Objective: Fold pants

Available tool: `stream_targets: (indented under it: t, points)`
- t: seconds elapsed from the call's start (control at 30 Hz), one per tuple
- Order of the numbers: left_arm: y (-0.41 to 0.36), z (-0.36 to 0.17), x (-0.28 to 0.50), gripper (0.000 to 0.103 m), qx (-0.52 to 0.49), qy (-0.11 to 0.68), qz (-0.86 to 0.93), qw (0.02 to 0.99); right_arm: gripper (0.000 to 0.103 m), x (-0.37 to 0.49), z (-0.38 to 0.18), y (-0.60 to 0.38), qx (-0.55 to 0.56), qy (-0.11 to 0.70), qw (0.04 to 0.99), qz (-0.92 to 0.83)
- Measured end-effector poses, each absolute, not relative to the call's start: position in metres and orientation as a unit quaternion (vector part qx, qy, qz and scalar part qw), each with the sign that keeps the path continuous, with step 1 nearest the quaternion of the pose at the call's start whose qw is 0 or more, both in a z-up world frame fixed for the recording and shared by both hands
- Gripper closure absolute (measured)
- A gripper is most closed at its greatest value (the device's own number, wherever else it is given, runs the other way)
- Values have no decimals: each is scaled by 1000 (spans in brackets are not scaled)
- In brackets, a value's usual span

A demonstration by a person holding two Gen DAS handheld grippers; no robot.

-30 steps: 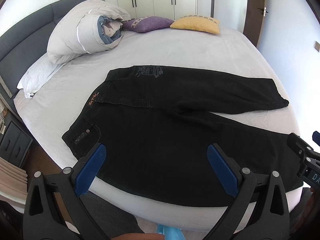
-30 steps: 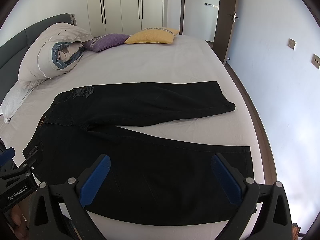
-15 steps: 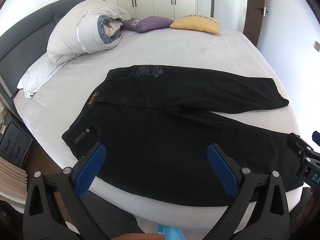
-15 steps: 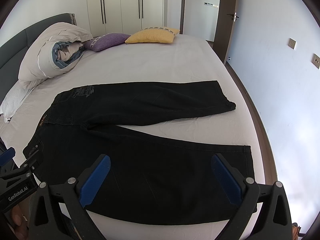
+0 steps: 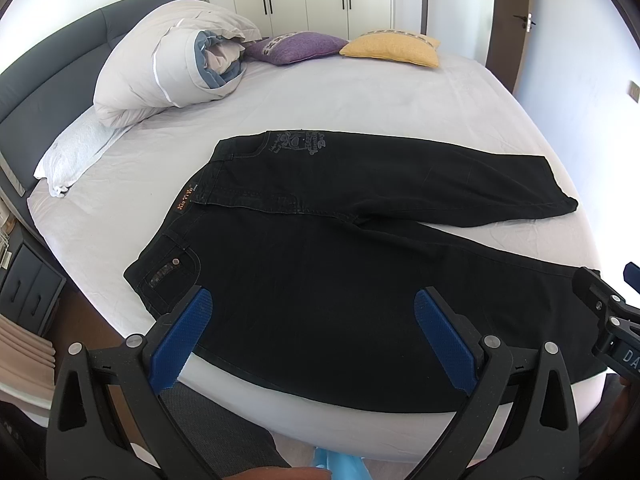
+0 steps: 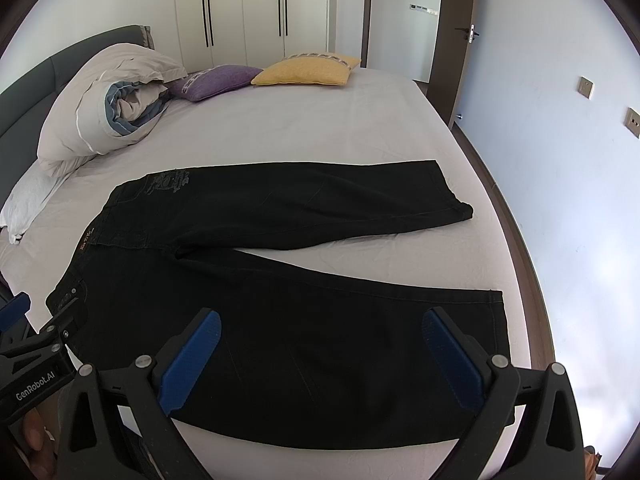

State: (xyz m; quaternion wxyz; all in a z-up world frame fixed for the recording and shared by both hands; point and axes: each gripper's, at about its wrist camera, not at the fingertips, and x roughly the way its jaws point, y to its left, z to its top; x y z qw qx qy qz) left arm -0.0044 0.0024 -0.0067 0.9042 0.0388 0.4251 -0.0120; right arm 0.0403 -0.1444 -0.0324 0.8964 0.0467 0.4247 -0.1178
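Black pants (image 5: 340, 264) (image 6: 280, 308) lie flat on the white bed sheet, waistband to the left, both legs spread to the right in a V. The far leg ends at a hem (image 6: 456, 200); the near leg ends at a hem (image 6: 496, 320) by the bed's front edge. My left gripper (image 5: 312, 332) hovers open above the near hip and thigh, nothing between its blue pads. My right gripper (image 6: 320, 352) hovers open above the near leg, also holding nothing. Each gripper shows at the edge of the other's view.
A rolled duvet (image 5: 172, 60) and a white pillow (image 5: 76, 148) sit at the back left by the grey headboard (image 5: 48, 68). Purple (image 5: 300, 46) and yellow (image 5: 392, 48) cushions lie at the far end. A wall (image 6: 560, 160) runs along the bed's right side.
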Motion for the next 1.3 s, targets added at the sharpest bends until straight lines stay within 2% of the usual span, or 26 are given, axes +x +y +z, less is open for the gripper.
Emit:
stream_targets:
  t: [1.3]
  points:
    - [3, -8, -6, 0, 38, 427, -14, 903, 0, 38, -38, -142, 46, 428, 895, -115]
